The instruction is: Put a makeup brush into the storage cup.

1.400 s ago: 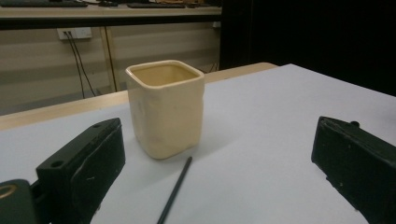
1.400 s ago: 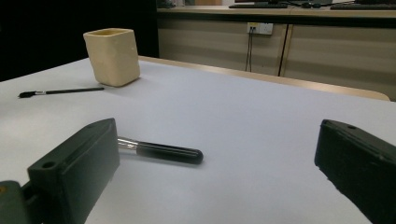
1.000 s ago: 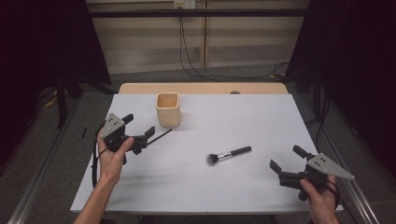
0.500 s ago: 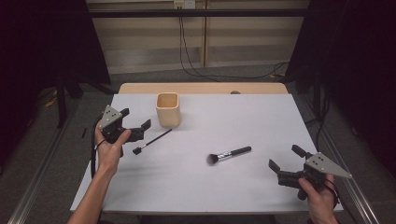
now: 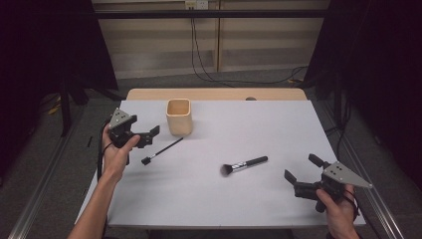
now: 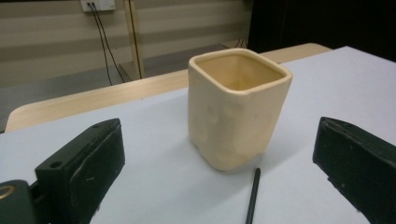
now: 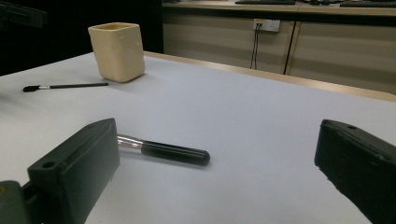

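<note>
White table [image 5: 278, 124]: one cup [image 5: 179, 116]; two brushes [image 5: 245, 164]; both grippers' fingers apart, empty.

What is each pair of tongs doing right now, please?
Left tongs: open, holding nothing.
Right tongs: open, holding nothing.

fingers [image 7: 74, 170] apart | brush [image 7: 163, 150] between | cup [image 7: 117, 50] far

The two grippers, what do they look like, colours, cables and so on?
Both are black. The left gripper and right gripper each carry a grey three-cornered plate on top. Their fingers are blocky, matte black, lightly scuffed, with a small round hole. A black cable trails from the left one. Forearms are bare.
</note>
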The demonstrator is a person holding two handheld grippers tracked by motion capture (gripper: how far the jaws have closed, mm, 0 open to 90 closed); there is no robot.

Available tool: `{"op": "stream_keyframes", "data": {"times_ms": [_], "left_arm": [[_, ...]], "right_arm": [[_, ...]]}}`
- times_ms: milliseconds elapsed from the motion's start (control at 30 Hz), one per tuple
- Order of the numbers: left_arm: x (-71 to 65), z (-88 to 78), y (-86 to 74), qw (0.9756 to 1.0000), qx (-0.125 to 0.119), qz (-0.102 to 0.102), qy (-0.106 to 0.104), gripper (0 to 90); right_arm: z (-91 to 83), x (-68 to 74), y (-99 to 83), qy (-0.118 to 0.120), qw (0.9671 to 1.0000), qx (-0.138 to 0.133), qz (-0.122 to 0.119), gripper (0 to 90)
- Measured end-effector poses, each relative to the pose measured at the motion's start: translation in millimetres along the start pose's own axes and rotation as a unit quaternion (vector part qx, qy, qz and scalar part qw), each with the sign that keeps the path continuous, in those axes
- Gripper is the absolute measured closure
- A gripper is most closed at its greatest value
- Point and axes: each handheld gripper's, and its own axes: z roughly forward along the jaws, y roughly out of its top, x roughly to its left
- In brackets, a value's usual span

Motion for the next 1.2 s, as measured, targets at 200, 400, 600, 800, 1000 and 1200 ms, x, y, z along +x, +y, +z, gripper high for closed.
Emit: {"op": "stream_keyframes", "data": {"times_ms": [200, 400, 600, 800, 1000, 1200], "left_arm": [[2.6, 2.4, 4.6, 0.9983, 0.058, 0.002, 0.003, 2.9], [3.7, 4.1, 11.5, 0.9944, 0.103, 0.022, 0.012, 3.3], [6.4, 6.5, 16.9, 0.9885, 0.149, 0.028, 0.002, 3.3], [6.4, 9.4, 18.6, 0.983, 0.181, 0.029, -0.003, 4.2], [7.9, 14.6, 18.8, 0.9729, 0.229, 0.03, -0.008, 5.1], [7.3, 19.4, 22.6, 0.9592, 0.279, 0.041, -0.022, 5.8]], "right_arm": [[0.0, -0.1, -0.2, 0.001, 1.0, 0.002, -0.001, 0.0], [0.0, -0.1, -0.2, 0.002, 1.0, 0.002, -0.001, 0.0], [0.0, -0.1, -0.2, 0.003, 1.0, 0.003, -0.001, 0.0], [0.5, 0.1, -0.2, 0.003, 1.0, 0.004, 0.0, 0.0], [0.6, 0.3, -0.2, 0.003, 1.0, 0.004, 0.0, 0.0], [0.9, 0.2, -0.4, 0.005, 1.0, 0.007, -0.002, 0.0]]}}
